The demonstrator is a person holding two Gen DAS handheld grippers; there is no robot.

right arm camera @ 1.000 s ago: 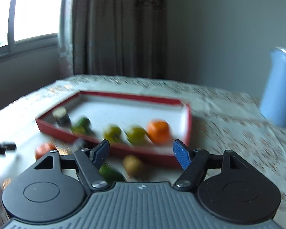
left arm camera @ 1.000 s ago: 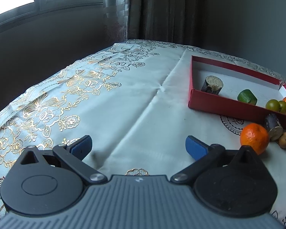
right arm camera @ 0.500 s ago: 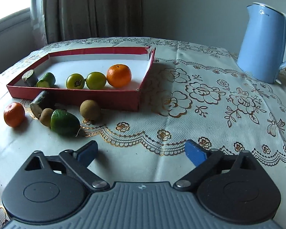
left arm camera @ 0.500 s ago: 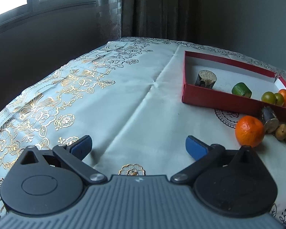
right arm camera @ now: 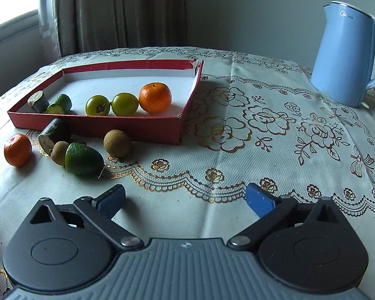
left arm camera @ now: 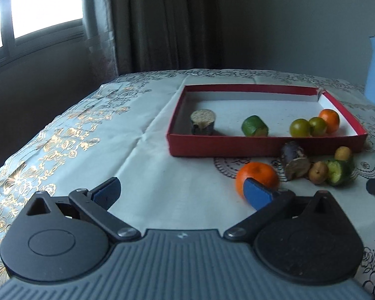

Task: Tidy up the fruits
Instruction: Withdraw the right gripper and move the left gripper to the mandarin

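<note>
Left gripper [left arm camera: 181,193]: I have it angled down at the tablecloth [left arm camera: 142,165], jaws spread wide with nothing between them; its right blue pad [left arm camera: 258,195] sits in front of the loose orange [left arm camera: 258,175] in my view, whether touching I cannot tell.
Right gripper [right arm camera: 185,200]: I hold it tilted down over the bare cloth near the table's front edge, jaws at their widest, gripping nothing.
Red tray [right arm camera: 100,125]: open, white inside, lying flat on the cloth ahead and to the left of my right gripper.
Fruit in tray: a cut brown stub [right arm camera: 37,101], a cut green piece [right arm camera: 59,103], two round green fruits [right arm camera: 97,105] touching, and an orange [right arm camera: 155,97] beside them, all along the near wall.
Fruit outside: the loose orange, a dark cut stub [right arm camera: 53,135], a small brown fruit [right arm camera: 59,152], a green half [right arm camera: 83,158] and a round brown fruit [right arm camera: 117,142], clustered just in front of the tray.
Blue kettle [right arm camera: 347,55]: upright, far right, well apart from the fruit.
</note>
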